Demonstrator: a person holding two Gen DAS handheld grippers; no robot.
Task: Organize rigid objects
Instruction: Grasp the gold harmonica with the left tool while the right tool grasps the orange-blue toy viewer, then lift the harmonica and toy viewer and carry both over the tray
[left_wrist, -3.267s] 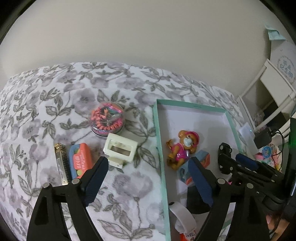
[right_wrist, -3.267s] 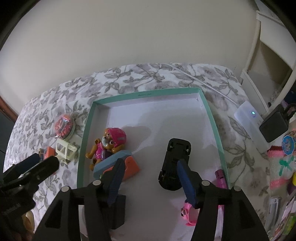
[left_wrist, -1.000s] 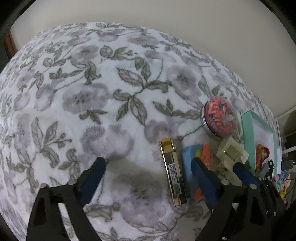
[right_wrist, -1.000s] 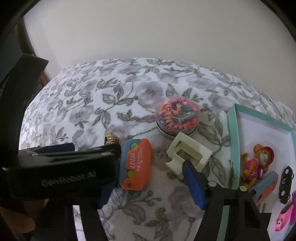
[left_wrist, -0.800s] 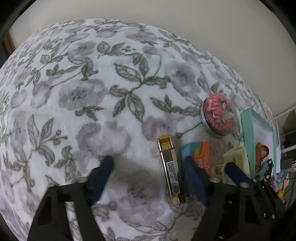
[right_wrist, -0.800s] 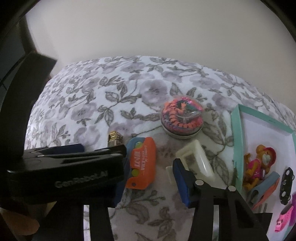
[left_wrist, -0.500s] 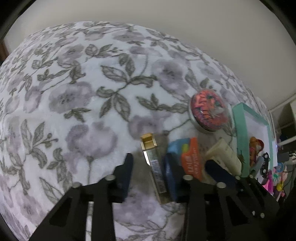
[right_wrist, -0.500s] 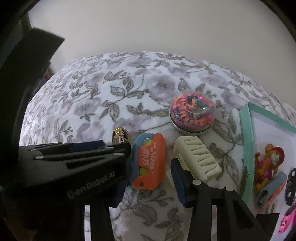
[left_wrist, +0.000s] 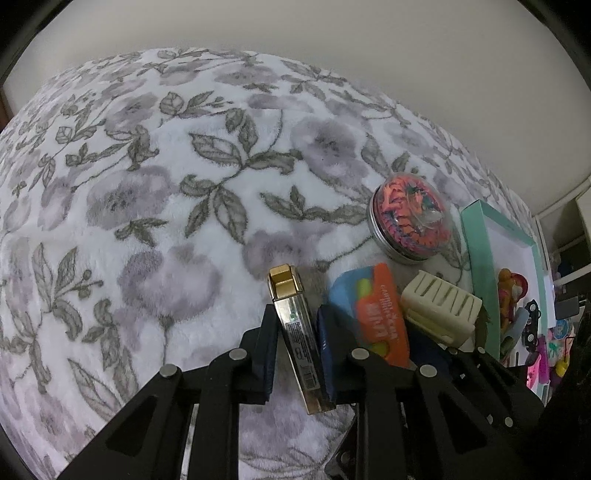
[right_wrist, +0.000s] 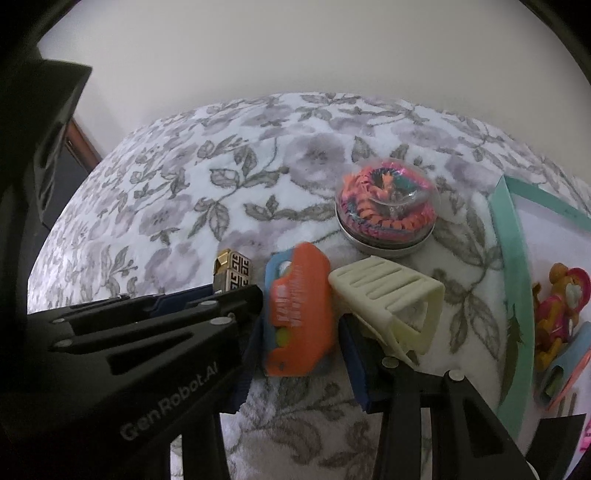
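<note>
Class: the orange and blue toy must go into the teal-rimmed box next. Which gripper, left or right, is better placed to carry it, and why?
Right. The right gripper straddles the orange and blue toy and lies nearer the teal-rimmed box. The left gripper, its jaws closing, already clamps the gold harmonica.

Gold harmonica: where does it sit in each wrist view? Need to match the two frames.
Left wrist: gold harmonica lies lower centre, running lengthwise between the closing jaws of the left gripper.
Right wrist: only its patterned gold end shows, left of centre, poking out above the left gripper's black body.
Shared landmark: the round clear-lidded tin, up and right of the harmonica in both.
</note>
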